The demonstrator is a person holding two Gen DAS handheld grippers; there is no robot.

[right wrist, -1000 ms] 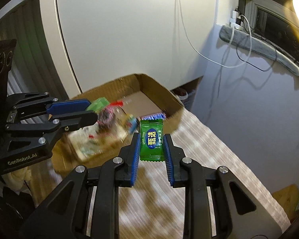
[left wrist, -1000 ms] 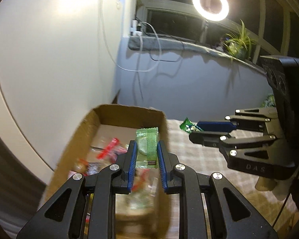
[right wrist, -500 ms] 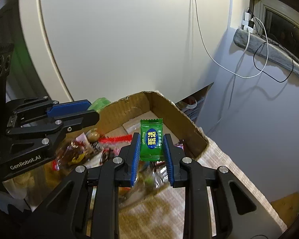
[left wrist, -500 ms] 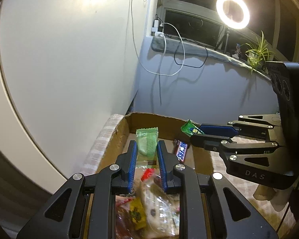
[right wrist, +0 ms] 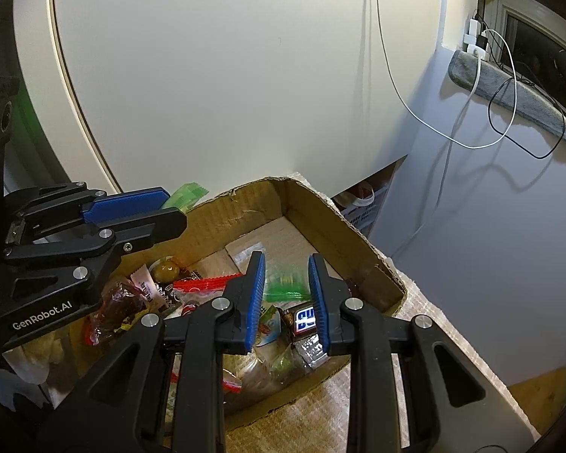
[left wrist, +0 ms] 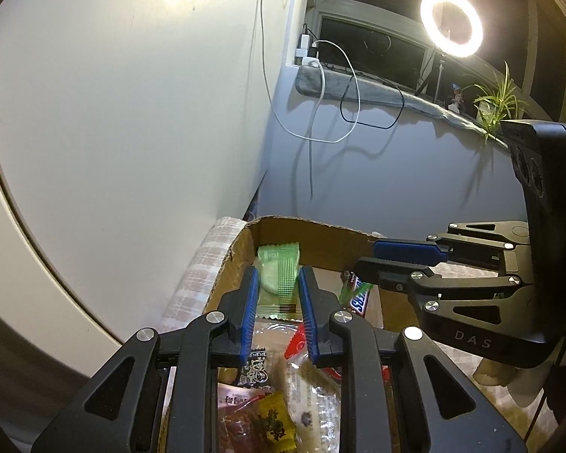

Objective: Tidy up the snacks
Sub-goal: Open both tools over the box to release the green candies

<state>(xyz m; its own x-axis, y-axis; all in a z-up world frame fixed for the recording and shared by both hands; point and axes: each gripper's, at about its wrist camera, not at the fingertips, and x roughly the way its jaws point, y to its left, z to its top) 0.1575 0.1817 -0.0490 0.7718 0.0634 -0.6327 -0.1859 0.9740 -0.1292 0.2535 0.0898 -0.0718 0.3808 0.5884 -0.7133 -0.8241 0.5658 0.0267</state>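
My left gripper [left wrist: 277, 275] is shut on a pale green snack packet [left wrist: 278, 279] and holds it over the cardboard box [left wrist: 313, 234]. It also shows in the right wrist view [right wrist: 166, 207] with the packet's end [right wrist: 186, 194] sticking out. My right gripper [right wrist: 285, 264] is open over the box [right wrist: 358, 241]. A dark green candy packet [right wrist: 285, 285], blurred, is below and between its fingers, free of them. In the left wrist view the right gripper [left wrist: 369, 260] is at the right over the box.
The box holds several wrapped snacks, among them a Snickers bar [right wrist: 305, 321] and a red wrapper [right wrist: 203, 283]. The box stands on a checked cloth [right wrist: 426, 321] by a white wall. Cables [right wrist: 483, 113] hang from a windowsill.
My right gripper has opened and let go of the dark green candy, which drops into the box. Both grippers have moved further over the box. The left still holds its packet.
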